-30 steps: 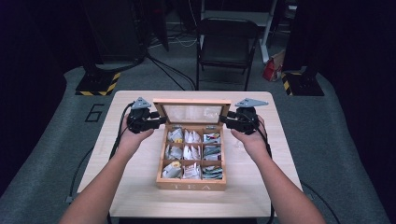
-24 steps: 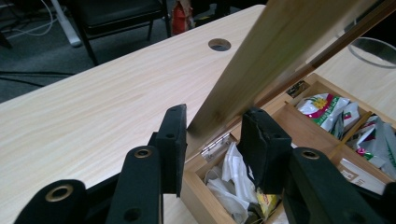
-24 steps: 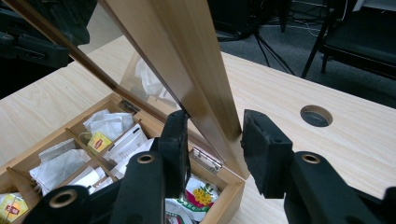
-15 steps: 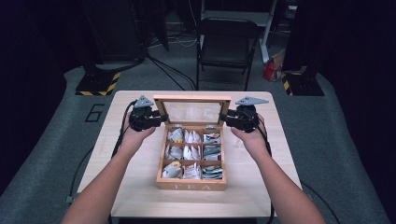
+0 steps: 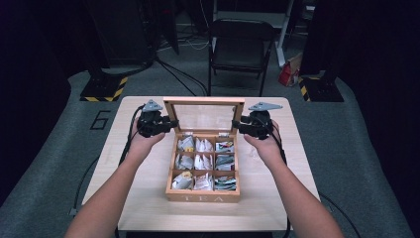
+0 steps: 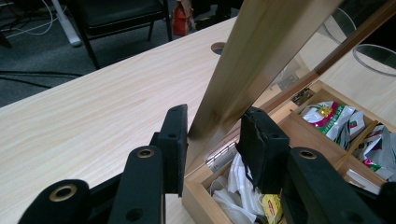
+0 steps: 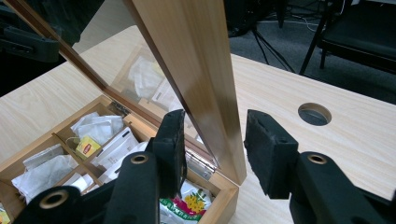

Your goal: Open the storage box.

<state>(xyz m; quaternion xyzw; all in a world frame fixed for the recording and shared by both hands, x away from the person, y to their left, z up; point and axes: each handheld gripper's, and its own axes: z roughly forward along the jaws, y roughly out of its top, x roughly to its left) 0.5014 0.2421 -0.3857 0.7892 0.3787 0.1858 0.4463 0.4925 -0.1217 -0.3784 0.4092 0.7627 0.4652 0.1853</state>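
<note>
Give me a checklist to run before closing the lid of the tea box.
1. Left gripper clamped on the lid: ok, both pads press its side edge.
2. Right gripper clamped on the lid: not ok, jaws have just been opening; the outer pad stands clear of the edge.
3. Lid upright on its hinges: ok.
4. Tea bags below the box rim: cannot tell.
5. Tea box flat on the table: ok.
</note>
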